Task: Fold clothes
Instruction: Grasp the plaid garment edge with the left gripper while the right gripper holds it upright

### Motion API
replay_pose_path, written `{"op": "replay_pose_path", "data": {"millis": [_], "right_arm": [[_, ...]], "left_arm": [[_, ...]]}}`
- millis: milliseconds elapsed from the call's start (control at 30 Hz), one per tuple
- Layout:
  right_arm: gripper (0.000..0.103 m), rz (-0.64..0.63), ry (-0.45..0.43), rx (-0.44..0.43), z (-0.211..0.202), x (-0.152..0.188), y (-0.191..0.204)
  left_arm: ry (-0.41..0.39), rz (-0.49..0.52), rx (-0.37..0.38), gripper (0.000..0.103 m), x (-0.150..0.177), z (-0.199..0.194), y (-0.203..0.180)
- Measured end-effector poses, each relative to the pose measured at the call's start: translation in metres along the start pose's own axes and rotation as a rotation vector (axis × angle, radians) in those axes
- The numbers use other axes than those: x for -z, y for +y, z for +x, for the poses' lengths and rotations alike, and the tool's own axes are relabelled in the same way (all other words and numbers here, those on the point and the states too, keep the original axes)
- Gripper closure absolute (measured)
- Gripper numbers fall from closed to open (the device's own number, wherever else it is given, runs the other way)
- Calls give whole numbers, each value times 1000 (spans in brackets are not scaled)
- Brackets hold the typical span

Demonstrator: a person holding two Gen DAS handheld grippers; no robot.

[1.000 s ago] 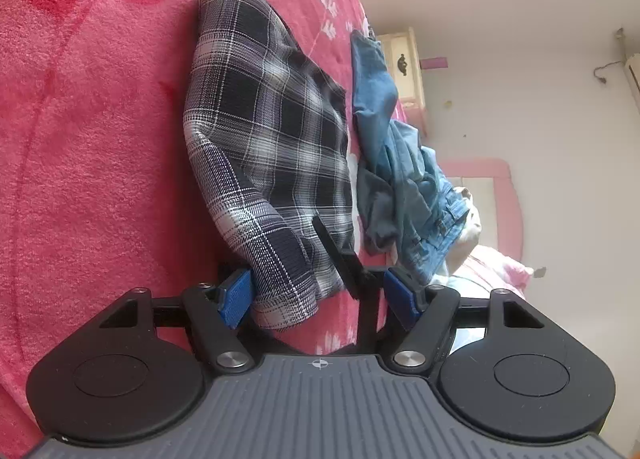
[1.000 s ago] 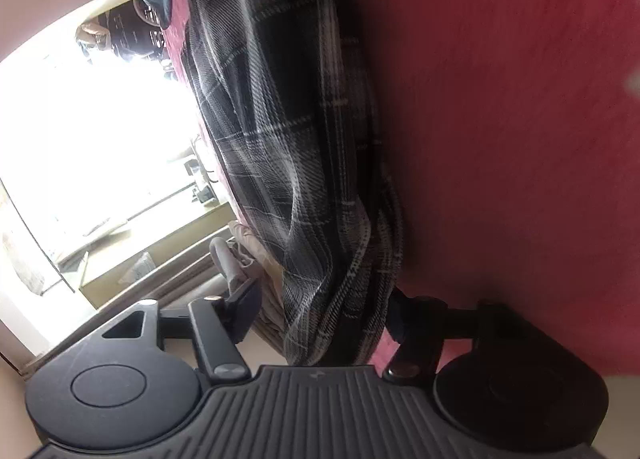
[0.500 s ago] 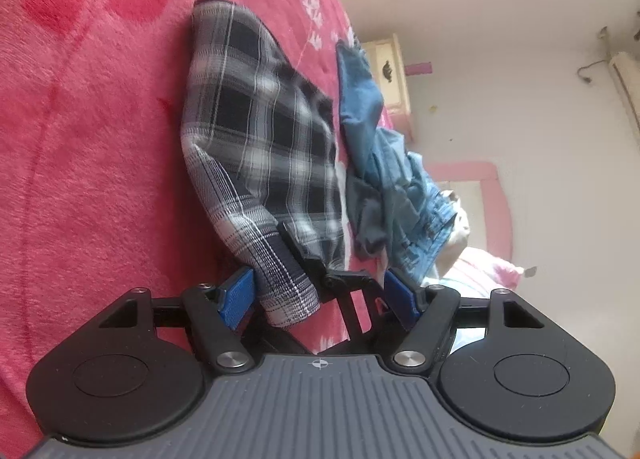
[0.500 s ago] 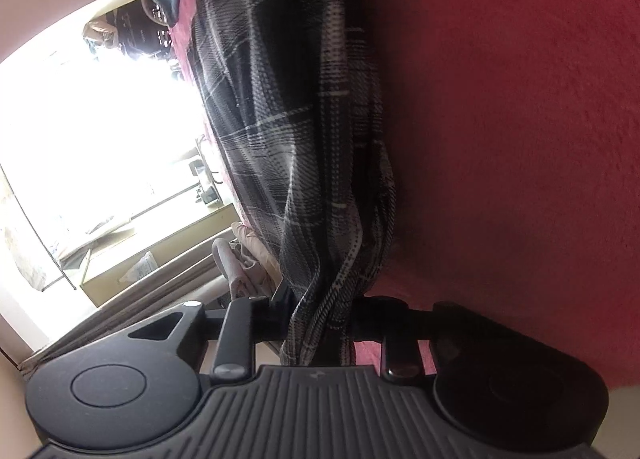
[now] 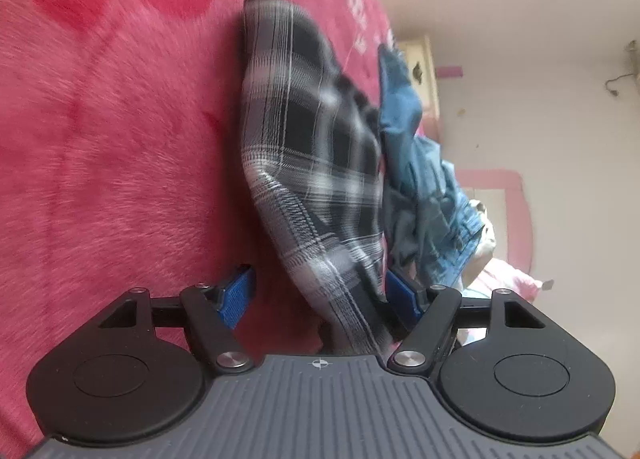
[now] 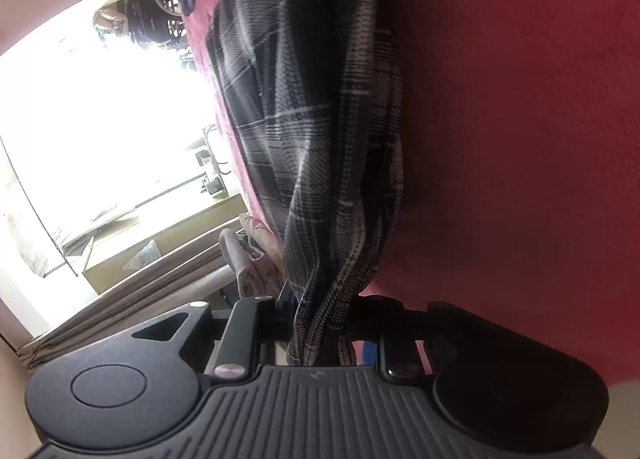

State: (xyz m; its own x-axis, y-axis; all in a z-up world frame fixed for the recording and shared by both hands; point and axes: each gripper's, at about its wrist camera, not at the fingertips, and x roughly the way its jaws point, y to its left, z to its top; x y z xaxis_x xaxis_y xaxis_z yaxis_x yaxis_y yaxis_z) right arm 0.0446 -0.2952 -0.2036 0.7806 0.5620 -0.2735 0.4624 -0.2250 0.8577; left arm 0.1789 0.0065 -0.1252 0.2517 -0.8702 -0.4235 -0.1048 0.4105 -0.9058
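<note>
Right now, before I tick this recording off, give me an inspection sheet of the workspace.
Surface: red fleece blanket with darker red blotches.
Job's things: plaid shirt, bunched and draped on the blanket.
Clutter: blue denim garment crumpled beside the plaid shirt, touching it.
Grippers: left gripper open, shirt hem between the blue pads, far pad hidden behind cloth; right gripper closing, jaws pinching a gathered end of the shirt.
Cables: a wire on the white wall, far right.
Surroundings: cream cabinet with a dark handle; bright window; pink cloth at the bed edge.
</note>
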Motion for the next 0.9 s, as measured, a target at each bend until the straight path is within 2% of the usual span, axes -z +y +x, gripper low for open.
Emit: {"op": "replay_pose_path", "data": {"millis": [267, 467, 533, 633, 700, 733, 833, 900], "right_arm": [[81, -52, 23, -19, -2, -4, 15], [81, -117, 36, -35, -2, -6, 28], [79, -173, 50, -18, -1, -7, 34], [71, -284, 114, 70, -1, -11, 50], [62, -387, 189, 139, -6, -10, 64], [61, -443, 235, 175, -9, -9, 73], [59, -657, 362, 194, -28, -7, 112], [54, -805, 384, 165, -42, -14, 147]], "left_arm": [[103, 20, 3, 32, -22, 38, -8], [115, 71, -22, 33, -24, 54, -19], [113, 89, -30, 38, -23, 56, -22], [111, 112, -70, 49, -22, 60, -25], [112, 121, -88, 55, -22, 60, -24], [112, 123, -94, 56, -22, 60, -24], [113, 129, -110, 64, -23, 61, -22], [113, 125, -107, 66, -23, 60, -19]]}}
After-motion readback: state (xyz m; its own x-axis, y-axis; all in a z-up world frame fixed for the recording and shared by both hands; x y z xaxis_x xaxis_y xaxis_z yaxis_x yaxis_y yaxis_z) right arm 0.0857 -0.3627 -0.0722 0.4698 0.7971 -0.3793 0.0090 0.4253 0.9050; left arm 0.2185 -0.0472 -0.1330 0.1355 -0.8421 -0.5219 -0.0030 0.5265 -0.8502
